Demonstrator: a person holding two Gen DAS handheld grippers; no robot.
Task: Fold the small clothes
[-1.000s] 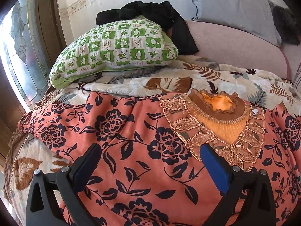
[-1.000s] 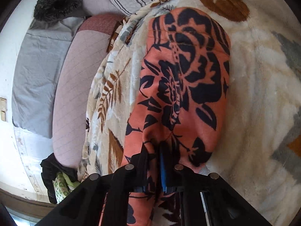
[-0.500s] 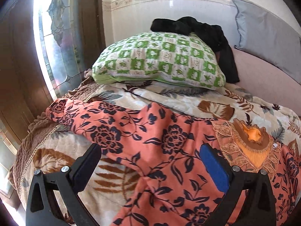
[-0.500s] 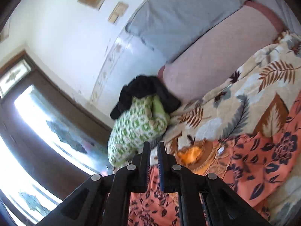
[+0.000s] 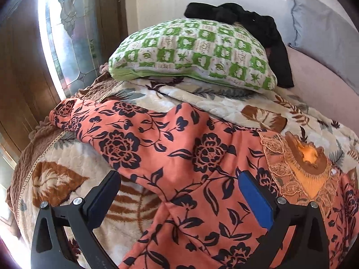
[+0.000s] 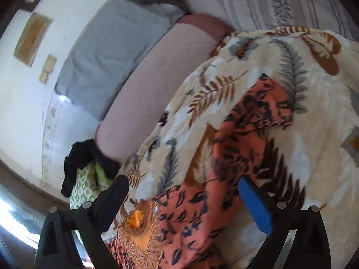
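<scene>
Showing left sleeve (image 5: 94, 130), right sleeve (image 6: 267, 105) respectively

Matt printed cloth garment (image 5: 179, 157), plush blanket (image 5: 224, 105)

A coral-orange garment (image 5: 202, 168) printed with dark navy flowers, leaves and vines lies spread across a cream blanket patterned with brown and grey leaves. Its neckline (image 5: 310, 157) is at the right in the left wrist view: a brown collar band around a bright orange lining, framed by tan lace embroidery. One sleeve (image 5: 94, 123) stretches out flat toward the left edge of the bed. The cloth is rumpled, with a diagonal crease across the lower body. In the blurred right wrist view, the other sleeve (image 6: 264, 112) is extended away from the embroidered neckline (image 6: 136, 226).
</scene>
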